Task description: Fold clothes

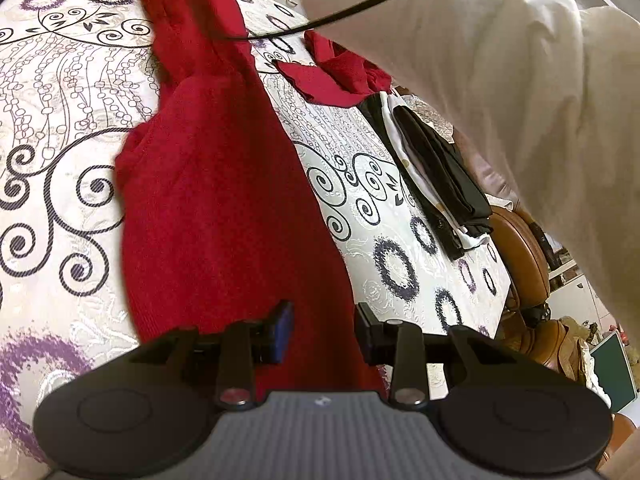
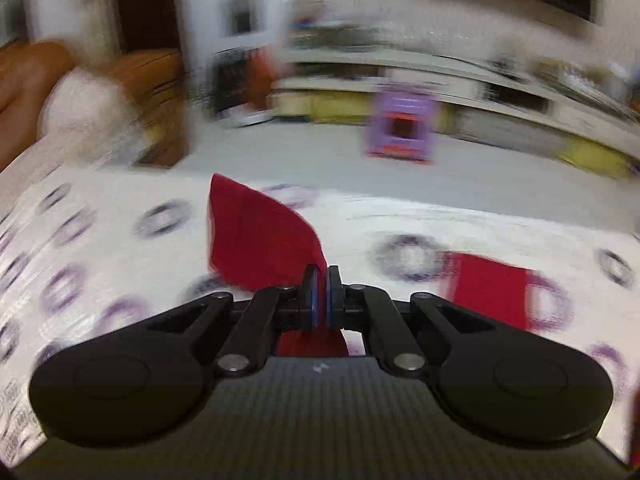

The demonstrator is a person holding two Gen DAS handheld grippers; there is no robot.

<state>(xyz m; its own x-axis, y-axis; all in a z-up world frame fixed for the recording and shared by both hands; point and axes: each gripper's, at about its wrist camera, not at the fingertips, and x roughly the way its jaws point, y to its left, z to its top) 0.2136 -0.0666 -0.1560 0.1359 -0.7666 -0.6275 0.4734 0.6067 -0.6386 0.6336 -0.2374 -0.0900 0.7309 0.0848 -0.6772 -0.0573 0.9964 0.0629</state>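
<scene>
Right now I am partway through a fold of the red sweater [image 1: 224, 200], which lies spread along the patterned cloth [image 1: 60, 120] covering the surface. My right gripper [image 2: 321, 280] has its jaws closed tight on a red flap of that sweater; the fabric rises in a peak beyond the fingers and also shows beneath them, so I judge I have a sleeve or edge pinched and lifted. That view is heavily smeared, so the exact part I hold I cannot tell. My left gripper [image 1: 324, 332] hovers low over the hem end of the sweater with its jaws partly apart; whether the pads touch the knit I cannot tell, and I see no fabric pinched between them.

A folded black and white garment [image 1: 440, 184] lies apart, near the far edge of the surface, beside a brown leather seat [image 1: 524, 256]. A white sleeve [image 1: 500, 80] of the person fills the upper right of the left view.

Next, I judge, the pinched flap has to be carried across the body of the sweater and laid flat, while my left gripper steadies the hem so the body does not drag.
</scene>
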